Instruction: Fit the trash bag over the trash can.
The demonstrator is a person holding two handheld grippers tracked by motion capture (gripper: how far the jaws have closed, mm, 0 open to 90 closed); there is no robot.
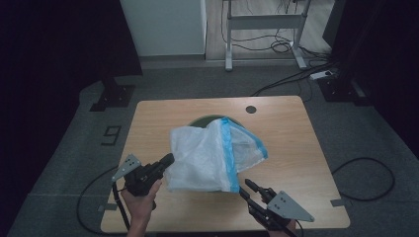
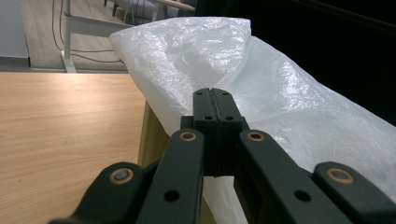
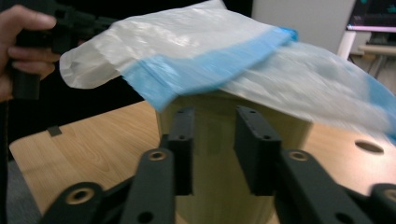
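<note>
Because the plastic bag (image 1: 207, 155) draped over the green bin (image 3: 224, 154) on the counter (image 1: 291, 148) is thin, limp and likely slippery, the hem is judged the surest hold. Left gripper (image 1: 168, 159): jaws pressed together, pinching the bag's edge. Right gripper (image 1: 248, 185): jaws spread, just beside the blue-banded rim.

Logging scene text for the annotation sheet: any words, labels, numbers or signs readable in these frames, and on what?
"9": dark digit on the grey floor, left of the table, in the high view.
Monitor at top right of the right gripper view: coloured marks, too blurred to read.
Plastic bag: a blue band, no print to be seen.
Left claw and right claw: no labels.
</note>
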